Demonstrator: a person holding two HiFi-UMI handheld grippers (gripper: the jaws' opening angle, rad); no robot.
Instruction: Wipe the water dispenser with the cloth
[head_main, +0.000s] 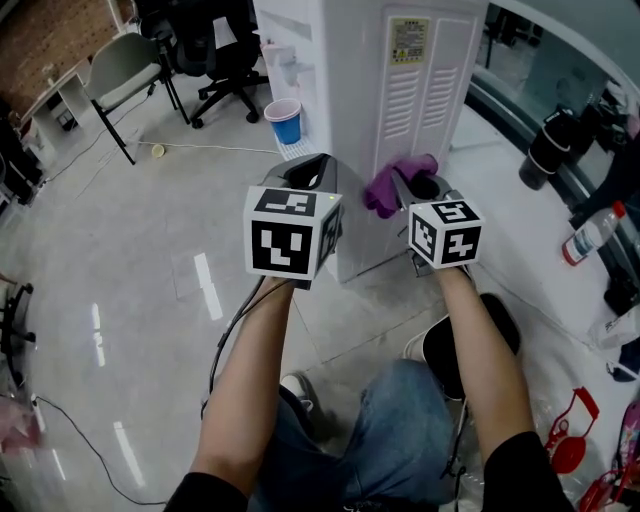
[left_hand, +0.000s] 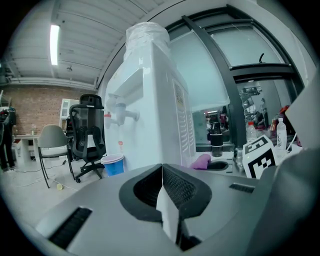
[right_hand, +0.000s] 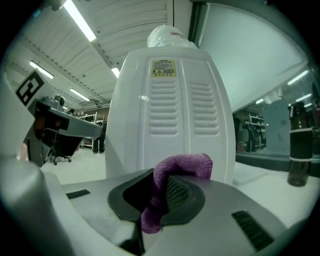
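A tall white water dispenser (head_main: 400, 80) stands on the floor in front of me, its vented back panel (right_hand: 172, 110) facing the right gripper. My right gripper (head_main: 405, 185) is shut on a purple cloth (head_main: 395, 180), which bunches out of the jaws close to the panel's lower part; the cloth (right_hand: 172, 182) fills the jaws in the right gripper view. My left gripper (head_main: 310, 170) hangs to the left, jaws shut with nothing between them, beside the dispenser's corner (left_hand: 150, 115). The dispenser's taps (left_hand: 120, 112) show on its front side.
A blue cup (head_main: 285, 120) sits under the taps. Office chairs (head_main: 215, 50) and a grey chair (head_main: 120, 65) stand at the back left. A counter (head_main: 520, 220) at the right holds a black bottle (head_main: 550, 145) and a plastic bottle (head_main: 593, 233). My legs and shoes (head_main: 450, 350) are below.
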